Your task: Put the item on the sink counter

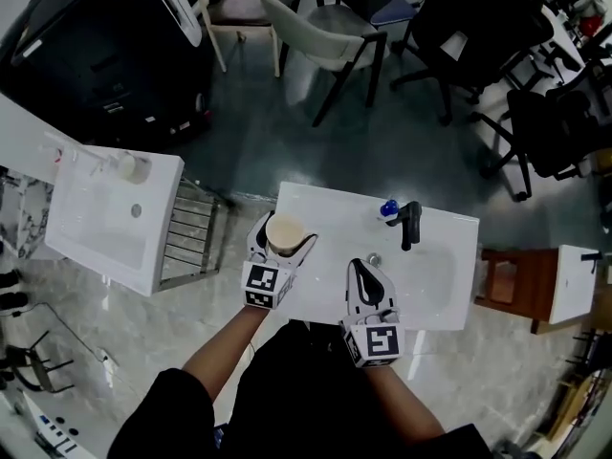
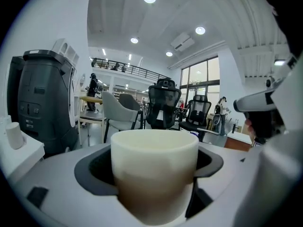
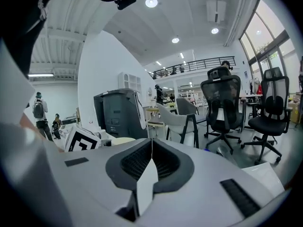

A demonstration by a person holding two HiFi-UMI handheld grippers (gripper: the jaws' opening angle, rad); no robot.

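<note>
A cream-coloured cup point(image 1: 285, 232) sits between the jaws of my left gripper point(image 1: 284, 244), which is shut on it, over the left part of the white sink counter point(image 1: 320, 207). Whether the cup's base touches the counter I cannot tell. In the left gripper view the cup point(image 2: 154, 164) fills the space between the dark pads point(image 2: 92, 169). My right gripper point(image 1: 362, 270) is over the counter's front edge, shut with nothing in it; its jaws meet in the right gripper view point(image 3: 151, 161), where the cup point(image 3: 122, 140) shows at the left.
A black faucet point(image 1: 409, 224) and a small blue object point(image 1: 388, 207) stand at the counter's back, beside the basin point(image 1: 430, 275). A second white sink point(image 1: 105, 218) and a metal rack point(image 1: 191, 239) are at the left. A brown stand point(image 1: 507, 280) is at the right, chairs point(image 1: 330, 27) behind.
</note>
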